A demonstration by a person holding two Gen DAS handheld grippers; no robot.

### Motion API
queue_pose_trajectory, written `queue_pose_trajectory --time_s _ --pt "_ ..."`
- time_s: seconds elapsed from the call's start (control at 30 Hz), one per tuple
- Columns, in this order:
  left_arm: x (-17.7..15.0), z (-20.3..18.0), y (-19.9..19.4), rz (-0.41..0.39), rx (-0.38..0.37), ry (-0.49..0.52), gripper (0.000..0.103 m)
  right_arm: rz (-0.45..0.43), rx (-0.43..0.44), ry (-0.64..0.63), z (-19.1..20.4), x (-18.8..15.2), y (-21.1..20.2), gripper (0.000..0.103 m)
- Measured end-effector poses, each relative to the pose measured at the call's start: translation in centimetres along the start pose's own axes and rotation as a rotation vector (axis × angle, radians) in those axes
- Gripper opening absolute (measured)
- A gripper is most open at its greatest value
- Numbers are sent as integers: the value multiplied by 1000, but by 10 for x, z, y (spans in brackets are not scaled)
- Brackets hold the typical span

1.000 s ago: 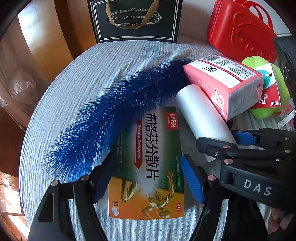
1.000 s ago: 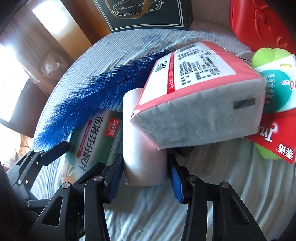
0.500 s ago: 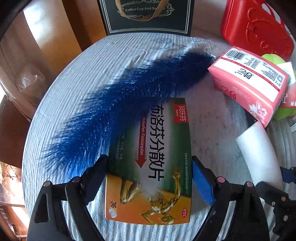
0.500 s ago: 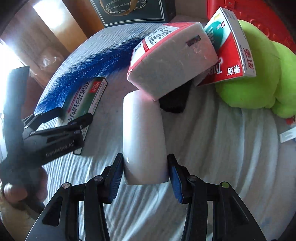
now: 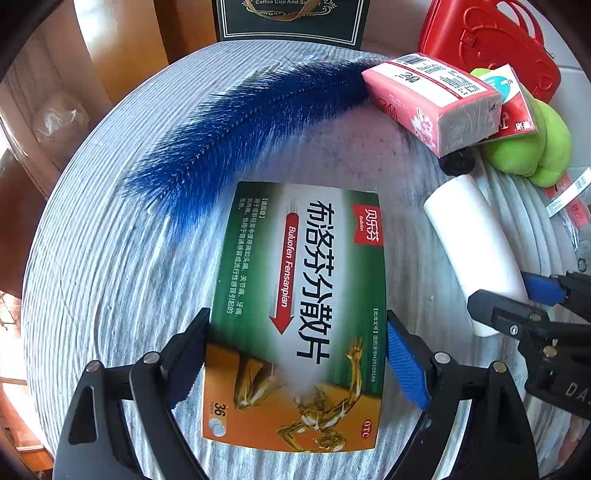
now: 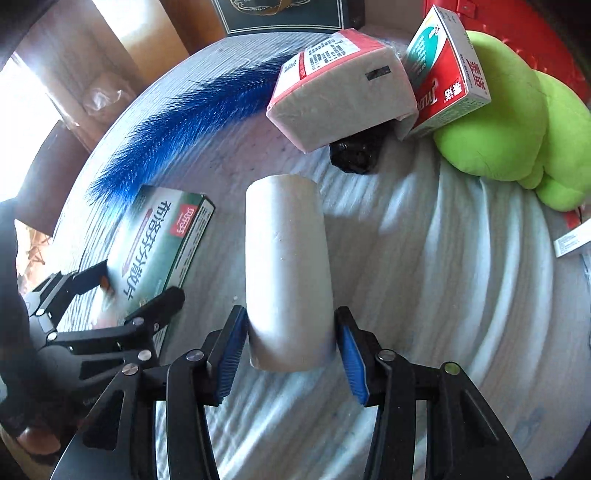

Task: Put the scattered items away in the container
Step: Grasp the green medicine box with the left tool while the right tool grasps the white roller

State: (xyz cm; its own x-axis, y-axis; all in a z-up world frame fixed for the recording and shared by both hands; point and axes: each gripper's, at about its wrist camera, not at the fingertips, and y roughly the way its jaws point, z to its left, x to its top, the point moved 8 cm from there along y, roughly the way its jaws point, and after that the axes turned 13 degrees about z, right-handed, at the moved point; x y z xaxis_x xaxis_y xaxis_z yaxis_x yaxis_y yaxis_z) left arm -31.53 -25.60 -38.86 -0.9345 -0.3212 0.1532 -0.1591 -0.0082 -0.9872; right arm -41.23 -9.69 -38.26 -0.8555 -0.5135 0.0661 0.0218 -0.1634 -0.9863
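Note:
My left gripper [image 5: 295, 362] is shut on a green and orange medicine box [image 5: 299, 306], holding it by its long edges over the round cloth-covered table [image 5: 110, 258]. It also shows in the right wrist view [image 6: 159, 243]. My right gripper [image 6: 288, 350] is shut on a white roll [image 6: 288, 266], held lengthwise; the roll also shows in the left wrist view [image 5: 476, 251]. A blue feather [image 5: 251, 125] lies on the table beyond the box. A red case [image 5: 487, 40] stands at the back right.
A pink tissue pack [image 5: 432, 99], a red and white box [image 6: 443, 66], a green plush toy [image 6: 517, 122] and a small black object [image 6: 358, 151] are piled at the right. A dark gift bag [image 5: 291, 18] stands at the back. Wooden furniture lies to the left.
Both grippers have pulled back from the pile, carrying the medicine box clear of the feather and the white roll out from under the tissue pack.

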Motion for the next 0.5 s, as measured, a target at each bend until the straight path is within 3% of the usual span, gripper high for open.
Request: queue_pose_trajectory --time_s 0.07,0.2,0.23,0.3,0.5 --pt "-1 1 -1 -5 12 -2 88 -28 -12 -7 1 2 -8 61" --pt "2 5 -3 -19 27 -11 88 -51 -43 -26 7 9 -6 61" --pt "2 6 -4 -22 31 -13 88 -43 -52 -30 5 10 -3 59" --pt "2 5 -8 -29 31 -13 88 -35 -77 -42 13 14 4 45" --pt "1 -5 -43 -97 38 4 88 -105 -55 -35 15 -9 -25 45"
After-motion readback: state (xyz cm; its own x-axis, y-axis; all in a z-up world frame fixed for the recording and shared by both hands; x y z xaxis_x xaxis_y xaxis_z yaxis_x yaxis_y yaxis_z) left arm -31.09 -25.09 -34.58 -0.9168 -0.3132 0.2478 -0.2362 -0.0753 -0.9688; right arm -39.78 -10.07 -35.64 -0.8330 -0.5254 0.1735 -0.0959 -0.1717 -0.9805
